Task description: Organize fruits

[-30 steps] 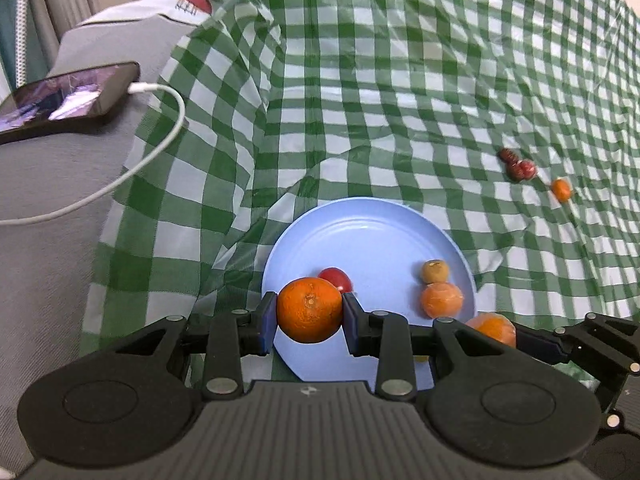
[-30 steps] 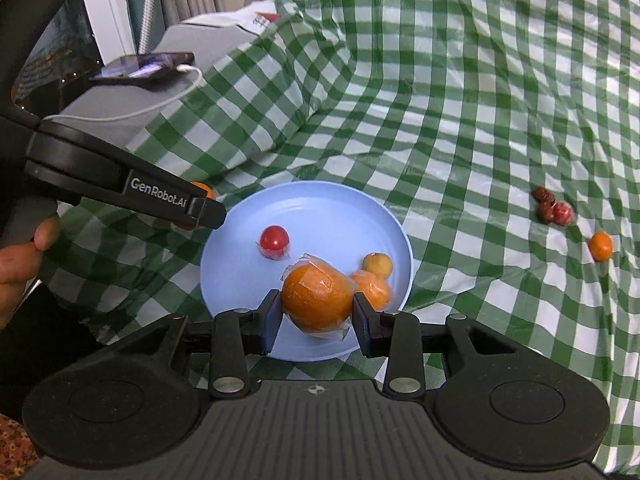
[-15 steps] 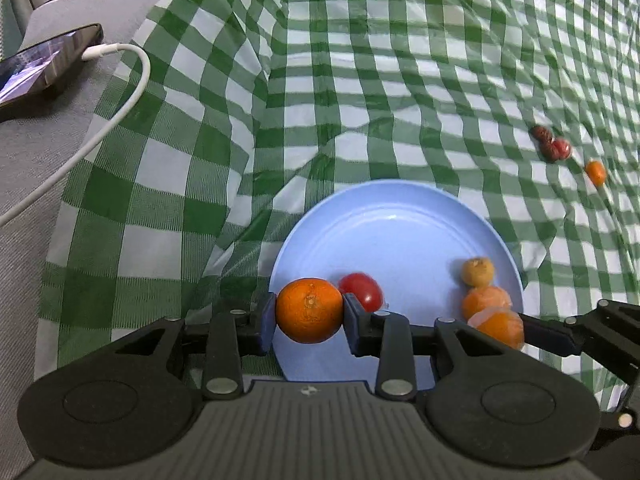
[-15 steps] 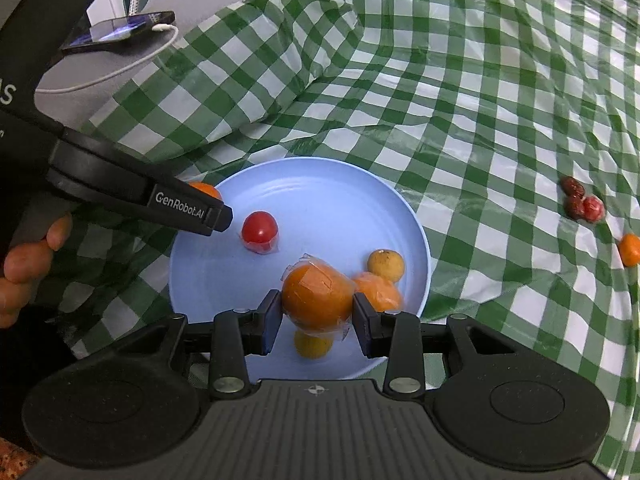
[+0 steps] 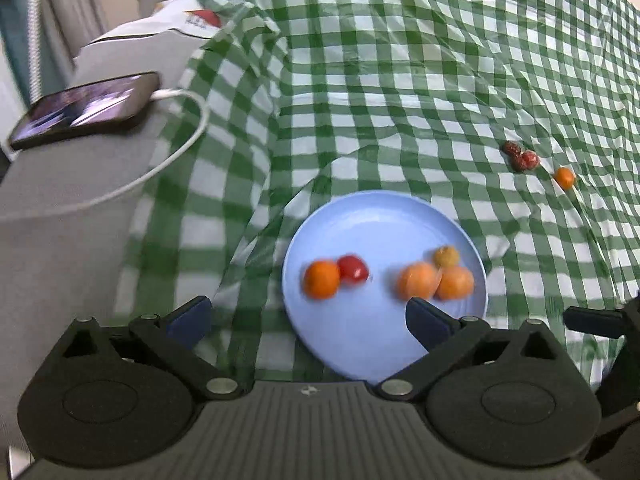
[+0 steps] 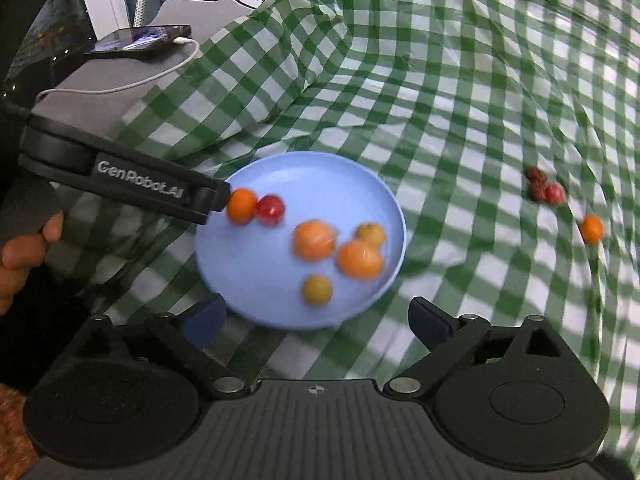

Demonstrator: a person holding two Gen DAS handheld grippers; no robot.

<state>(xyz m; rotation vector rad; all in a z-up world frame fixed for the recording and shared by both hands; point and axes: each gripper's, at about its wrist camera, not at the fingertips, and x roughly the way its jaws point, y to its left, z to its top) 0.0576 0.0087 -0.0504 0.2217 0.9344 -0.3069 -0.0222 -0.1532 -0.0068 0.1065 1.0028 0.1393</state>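
Note:
A blue plate [image 5: 372, 220] [image 6: 320, 172] lies on the green checked cloth. On it are an orange [image 5: 321, 279] [image 6: 241, 205] next to a red tomato [image 5: 353, 269] [image 6: 270, 209], two wrapped oranges [image 5: 418, 280] [image 6: 314, 240] [image 6: 360, 259] and small yellow fruits [image 5: 446, 256] [image 6: 317, 289]. My left gripper [image 5: 308, 320] is open and empty just in front of the plate. My right gripper [image 6: 316, 320] is open and empty at the plate's near edge. Off the plate to the right lie dark red fruits [image 5: 522, 157] [image 6: 544, 188] and a small orange fruit [image 5: 564, 177] [image 6: 591, 229].
A phone [image 5: 86, 110] [image 6: 140, 38] on a white charging cable [image 5: 160, 164] lies on the grey surface at the left. The left gripper's black arm [image 6: 132, 184] and the hand holding it [image 6: 24, 248] show in the right wrist view. The cloth is wrinkled.
Both grippers have opened and let go of their oranges, which now lie on the plate. Both grippers have pulled back and up from the plate.

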